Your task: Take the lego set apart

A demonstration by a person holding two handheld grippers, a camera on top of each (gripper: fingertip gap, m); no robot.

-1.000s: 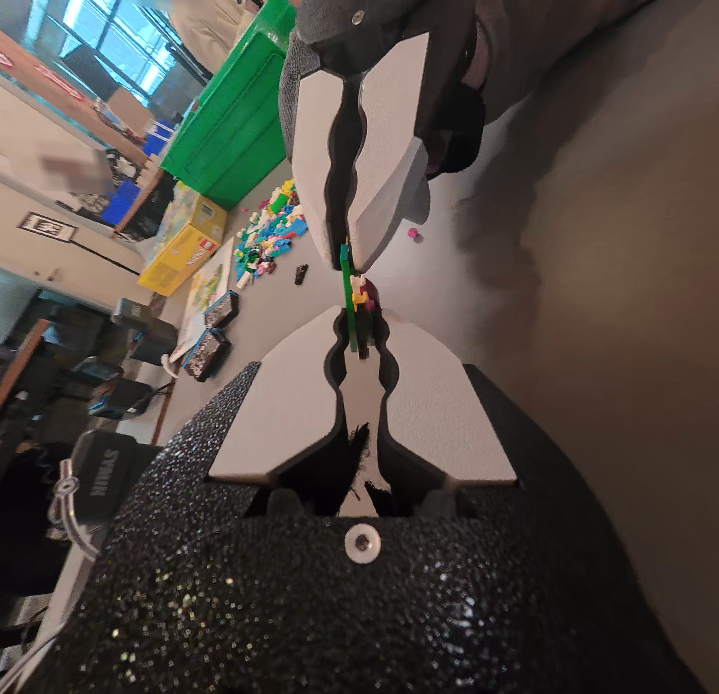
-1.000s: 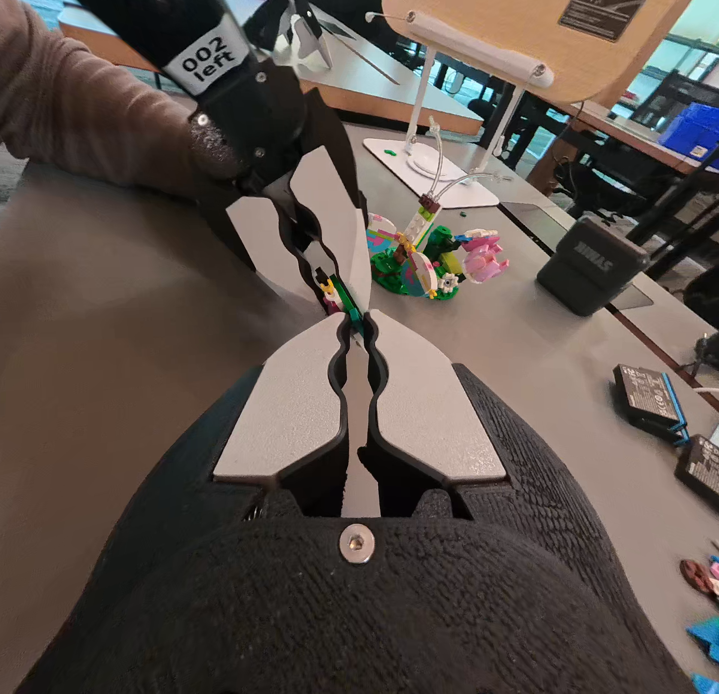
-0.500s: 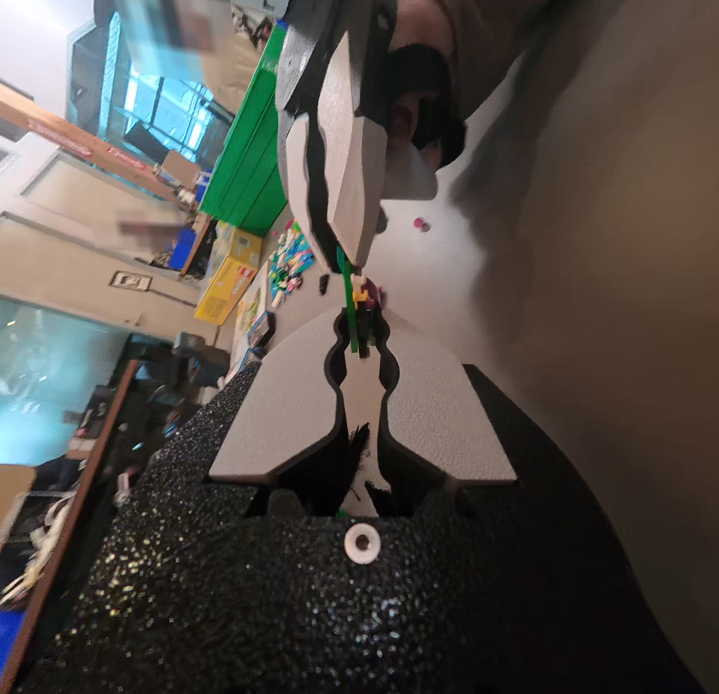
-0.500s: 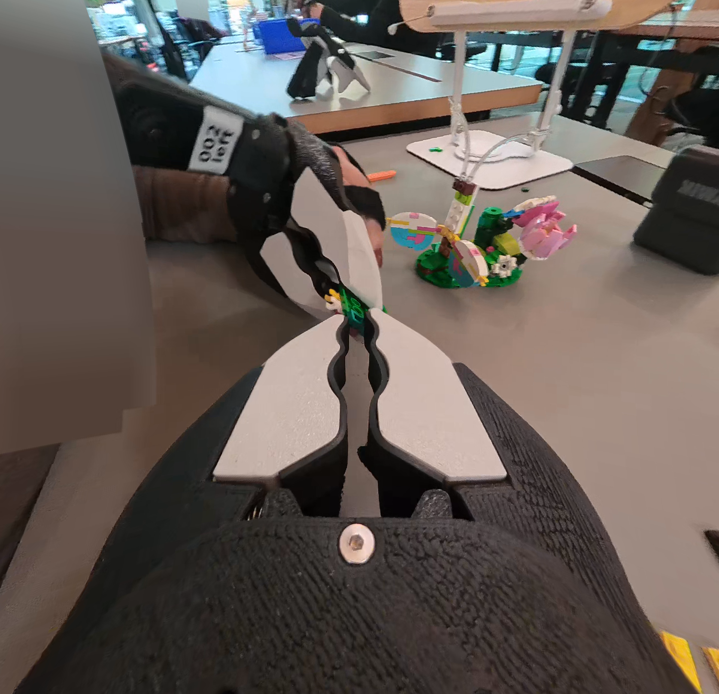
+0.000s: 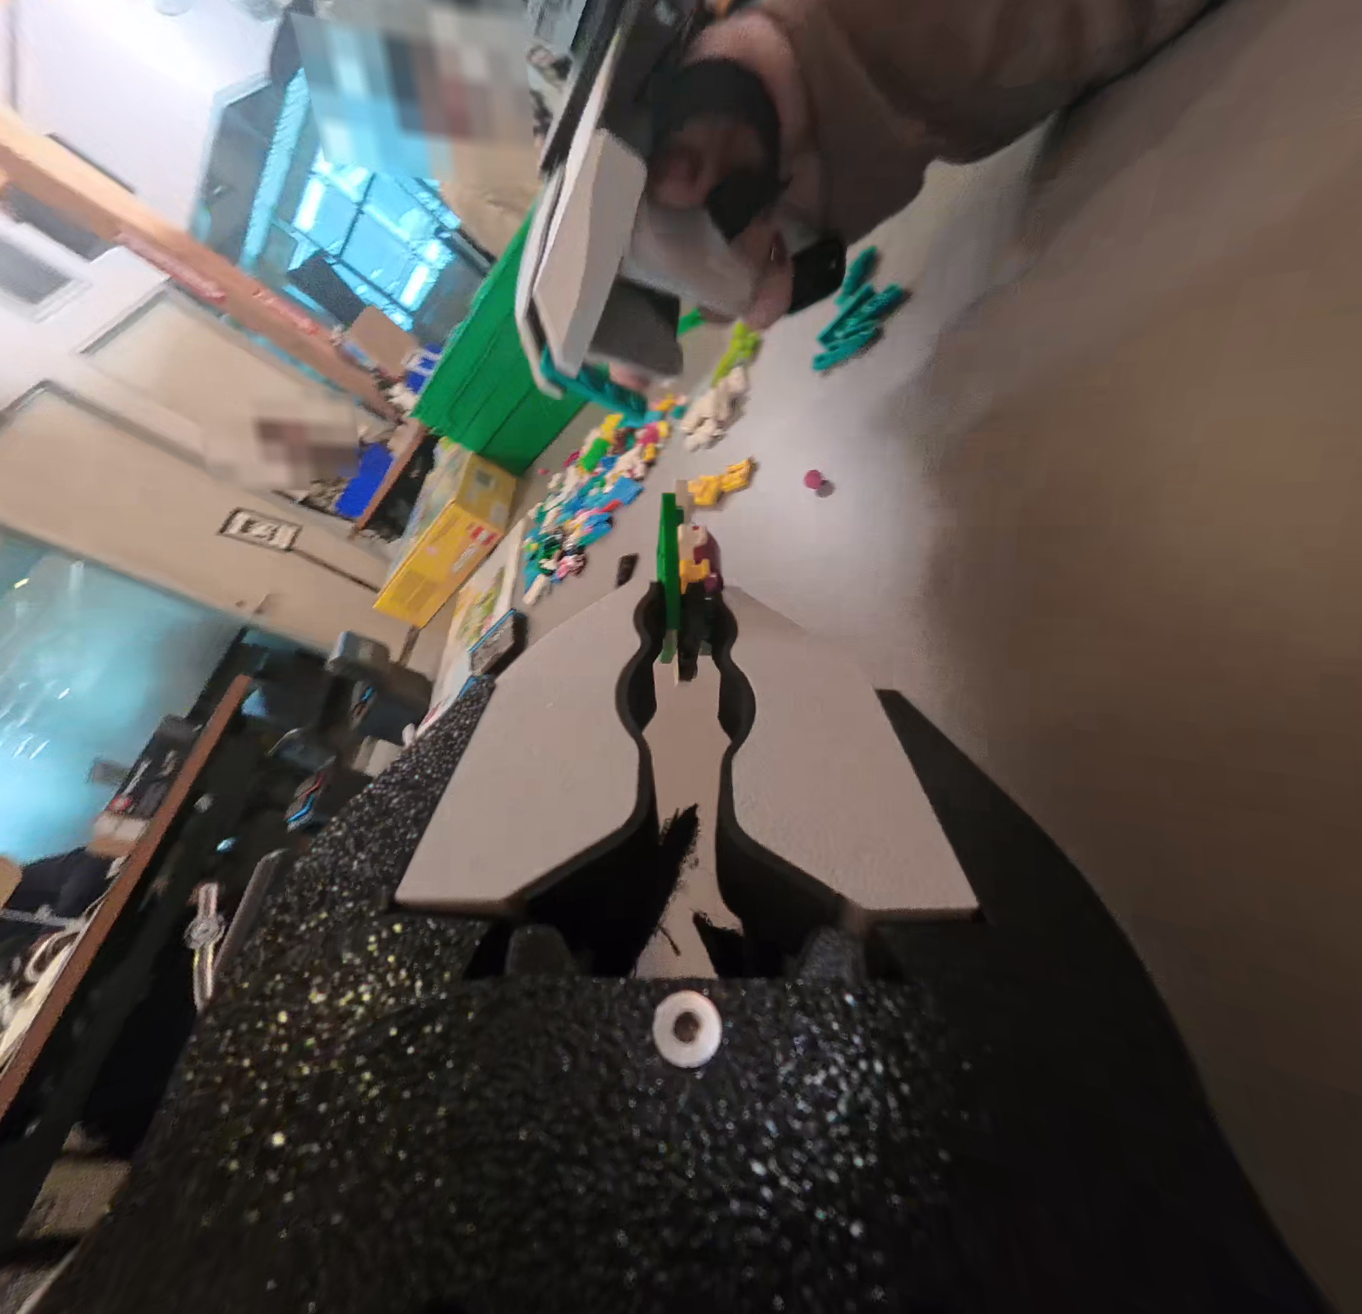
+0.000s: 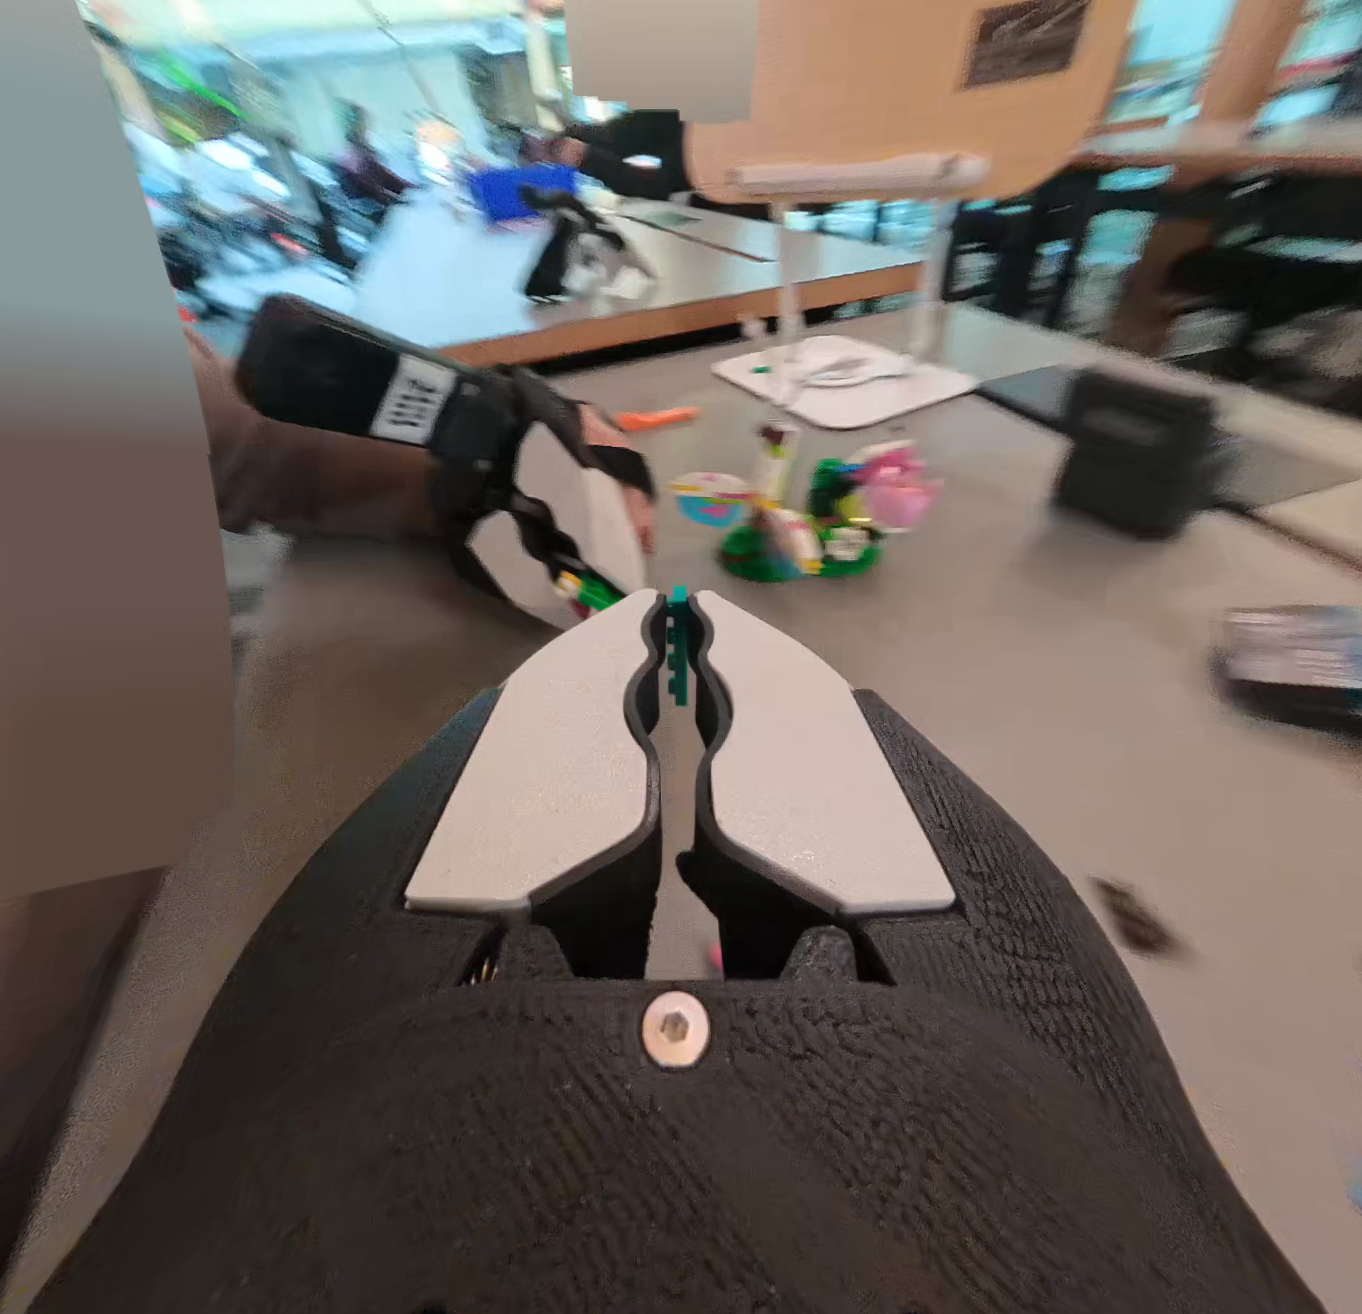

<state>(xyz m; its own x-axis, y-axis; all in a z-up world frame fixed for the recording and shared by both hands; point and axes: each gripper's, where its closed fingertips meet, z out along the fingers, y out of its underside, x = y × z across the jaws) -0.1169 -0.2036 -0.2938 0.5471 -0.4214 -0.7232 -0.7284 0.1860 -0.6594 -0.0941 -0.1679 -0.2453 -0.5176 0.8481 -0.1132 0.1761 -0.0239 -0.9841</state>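
The left tongs (image 5: 682,615) grip a green plate with small bricks (image 5: 679,564); the right tongs (image 6: 676,601) pinch a teal strip (image 6: 678,649). Loose bricks (image 5: 589,498) litter the desk (image 5: 1105,542). The flower model (image 6: 803,520) remains whole.

Left gripper (image 5: 684,619) had a glittery black body, pale grey fingers (image 5: 560,755) with wavy black inner edges, and a white screw. Right gripper (image 6: 676,608) was matte black with a silver hex screw. Brown sleeve (image 6: 324,479) and a black wrist strap with a white label showed.

Perhaps through blur, no writing here can be read.
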